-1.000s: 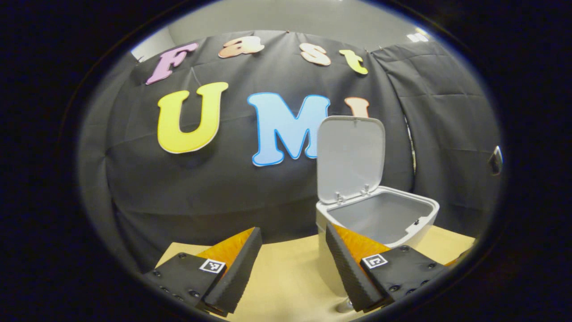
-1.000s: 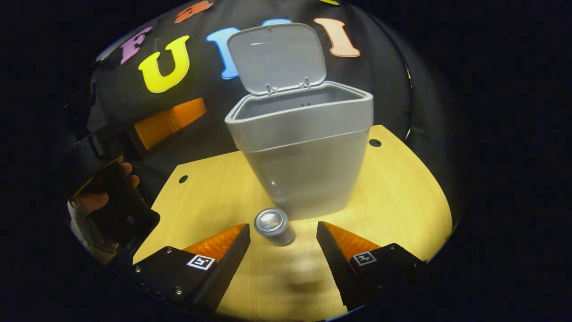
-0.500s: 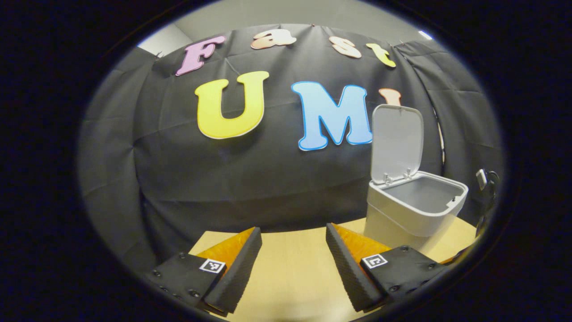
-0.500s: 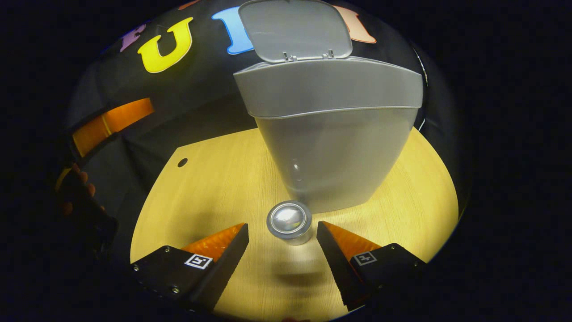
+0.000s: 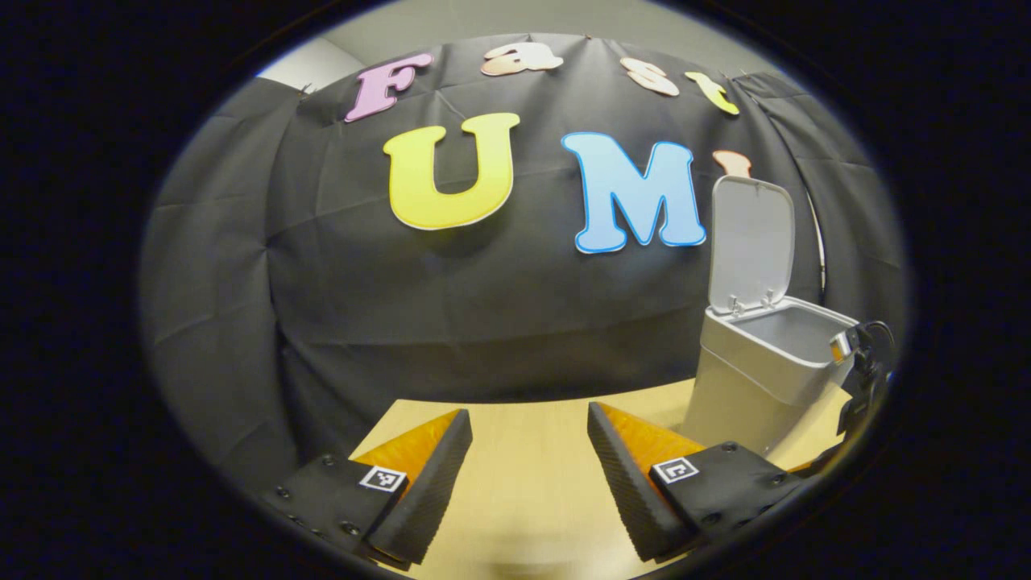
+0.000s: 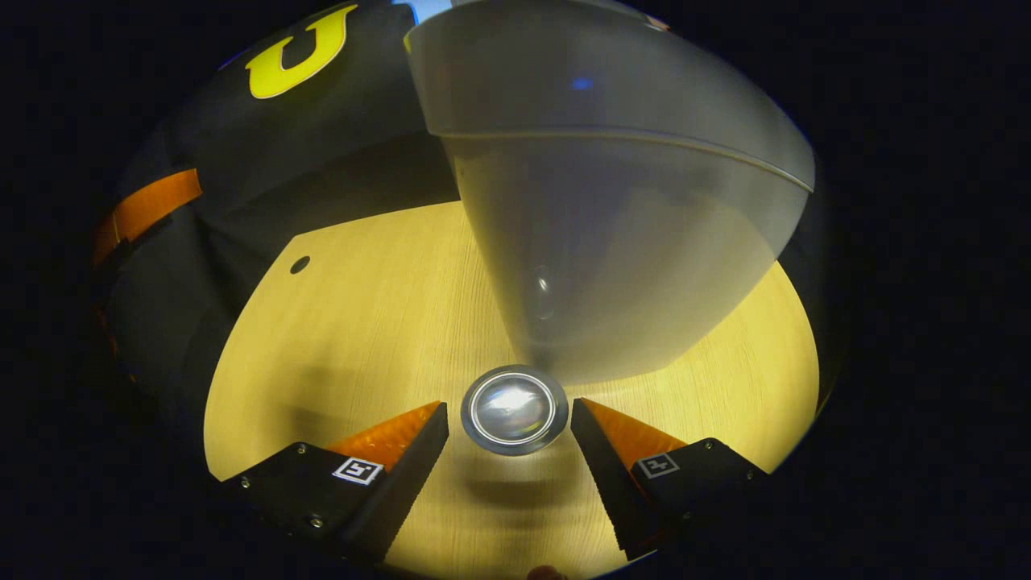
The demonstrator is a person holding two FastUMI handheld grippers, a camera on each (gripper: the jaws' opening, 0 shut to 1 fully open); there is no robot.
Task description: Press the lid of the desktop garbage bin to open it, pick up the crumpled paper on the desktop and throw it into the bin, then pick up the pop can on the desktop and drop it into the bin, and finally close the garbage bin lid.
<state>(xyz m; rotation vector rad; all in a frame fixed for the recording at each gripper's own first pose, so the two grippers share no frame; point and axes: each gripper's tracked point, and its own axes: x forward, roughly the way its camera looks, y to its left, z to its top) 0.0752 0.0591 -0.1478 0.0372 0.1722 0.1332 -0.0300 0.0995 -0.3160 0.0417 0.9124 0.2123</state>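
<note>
Black cloth [image 5: 451, 322] closes off the back of the booth, and a pale wooden table [image 5: 523, 459] lies in front of it; in the left gripper view, read from left to right, the cloth is seen across most of the picture, then the left gripper [image 5: 529, 475] at the bottom, its fingers spread wide with bare tabletop between them and nothing held; further right the bin [image 5: 757, 387] is seen standing on the table, its lid [image 5: 751, 242] raised upright against the cloth and its grey inside open to view; at the far right edge, just beside the bin's rim, a dark piece of gear [image 5: 862, 379] is seen, too small to be made out.

In the right gripper view the table [image 6: 362, 322] is seen from above and close; at the left edge an orange band [image 6: 149, 205] is caught against the cloth, and a small round hole [image 6: 300, 264] is seen in the tabletop; the right gripper [image 6: 509, 459] is held low, its fingers spread, and the can [image 6: 513, 409] stands upright between the fingertips, seen end-on from the top; whether either finger touches it cannot be told, though a narrow gap seems to be left on each side; the bin's front wall [image 6: 612, 266] rises just behind the can, which appears close to its base; the lid and the inside, plain in the left gripper view, are cut off here.
</note>
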